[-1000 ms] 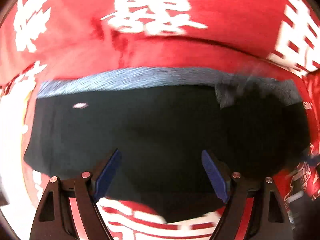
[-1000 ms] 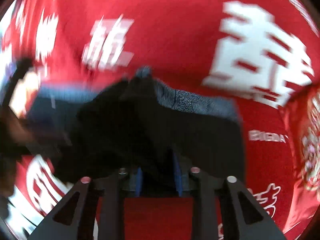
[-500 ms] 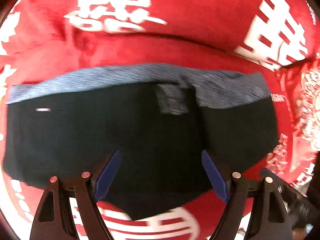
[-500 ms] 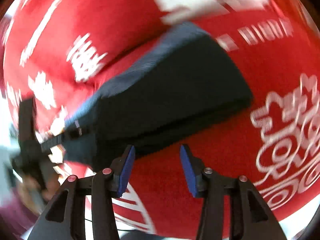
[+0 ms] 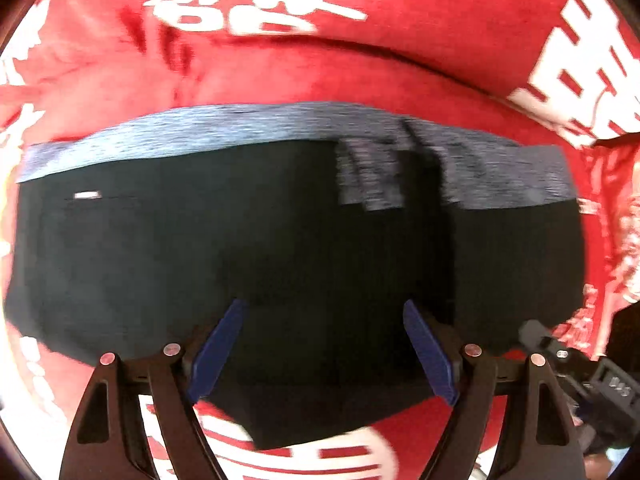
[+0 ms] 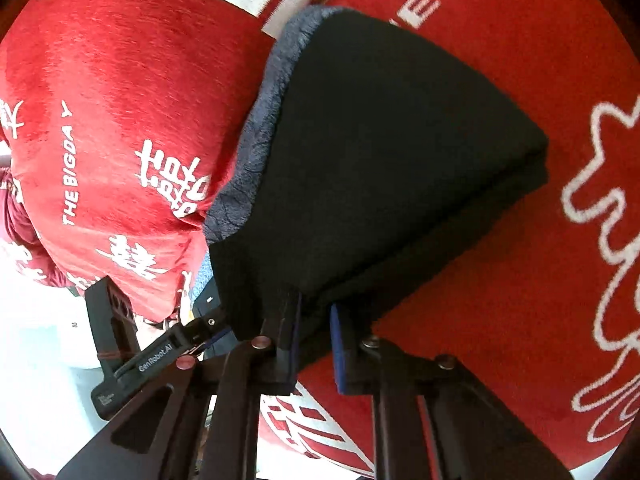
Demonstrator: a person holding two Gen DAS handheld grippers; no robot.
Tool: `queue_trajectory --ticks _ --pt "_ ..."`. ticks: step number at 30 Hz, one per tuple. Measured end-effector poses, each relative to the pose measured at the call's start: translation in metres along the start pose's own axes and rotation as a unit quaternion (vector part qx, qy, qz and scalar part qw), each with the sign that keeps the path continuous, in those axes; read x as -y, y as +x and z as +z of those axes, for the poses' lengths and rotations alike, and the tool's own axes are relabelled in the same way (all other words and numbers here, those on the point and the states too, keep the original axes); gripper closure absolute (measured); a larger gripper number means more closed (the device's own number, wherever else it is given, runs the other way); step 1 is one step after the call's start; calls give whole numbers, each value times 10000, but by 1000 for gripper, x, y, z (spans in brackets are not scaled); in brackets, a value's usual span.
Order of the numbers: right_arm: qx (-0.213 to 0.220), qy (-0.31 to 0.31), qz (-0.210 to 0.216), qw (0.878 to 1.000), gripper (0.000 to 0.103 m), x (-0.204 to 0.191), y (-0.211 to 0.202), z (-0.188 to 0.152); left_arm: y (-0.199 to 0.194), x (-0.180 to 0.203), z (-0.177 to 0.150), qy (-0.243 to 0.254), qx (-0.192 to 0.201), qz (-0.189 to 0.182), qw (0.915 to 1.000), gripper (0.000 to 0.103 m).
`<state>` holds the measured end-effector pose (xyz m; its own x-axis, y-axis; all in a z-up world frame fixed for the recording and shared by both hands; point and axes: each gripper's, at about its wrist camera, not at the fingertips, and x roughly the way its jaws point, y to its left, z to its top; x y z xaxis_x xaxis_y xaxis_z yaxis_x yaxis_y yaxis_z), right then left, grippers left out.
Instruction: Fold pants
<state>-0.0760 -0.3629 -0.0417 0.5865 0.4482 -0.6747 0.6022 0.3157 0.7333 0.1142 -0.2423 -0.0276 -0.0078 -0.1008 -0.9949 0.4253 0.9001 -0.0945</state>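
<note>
Black pants (image 5: 280, 248) with a grey-blue waistband (image 5: 240, 128) lie folded into a thick rectangle on a red cloth. My left gripper (image 5: 320, 344) is open, its blue pads above the near part of the pants, holding nothing. In the right wrist view the folded pants (image 6: 392, 152) show as a stacked block with the waistband (image 6: 256, 140) on the left. My right gripper (image 6: 316, 340) is nearly closed at the near corner of the stack, with the dark edge of the pants between its pads.
The red cloth (image 5: 360, 40) with white characters covers the whole surface, also in the right wrist view (image 6: 120, 100). The other gripper's black body shows at the right edge of the left wrist view (image 5: 580, 372) and at lower left of the right wrist view (image 6: 152, 356).
My right gripper swung around to the side of the folded pants, released, then closed in on the near corner. The left gripper stayed open and drew back slightly over the pants.
</note>
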Motion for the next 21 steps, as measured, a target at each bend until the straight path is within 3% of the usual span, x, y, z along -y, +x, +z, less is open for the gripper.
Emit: queue_trajectory --ticks 5,7,9,11,14,17,19,21 --pt "-637 -739 -268 9949 88 -17 -9 -7 -25 -8 -2 70 420 331 9985 19" --pt "-391 -1386 -350 9890 83 -33 -36 -6 -36 4 2 288 597 311 9973 19" --pt "156 -1695 -448 9844 62 -44 -65 8 -42 20 8 505 714 159 9960 19" --pt "556 -1567 -518 9847 58 -42 -81 32 -45 38 15 709 795 -50 9943 19" --pt "729 -1165 -525 9891 58 -26 -84 80 -39 69 23 927 816 -258 9920 19" --pt "273 -1229 -848 9884 61 -16 -50 114 -22 89 30 999 826 -256 9912 19" --pt "-150 -1218 -995 9874 64 -11 -25 114 -9 92 31 951 698 -76 9930 19" --pt "-111 -1421 -1087 9838 64 -21 -21 106 2 86 26 881 578 124 9944 19"
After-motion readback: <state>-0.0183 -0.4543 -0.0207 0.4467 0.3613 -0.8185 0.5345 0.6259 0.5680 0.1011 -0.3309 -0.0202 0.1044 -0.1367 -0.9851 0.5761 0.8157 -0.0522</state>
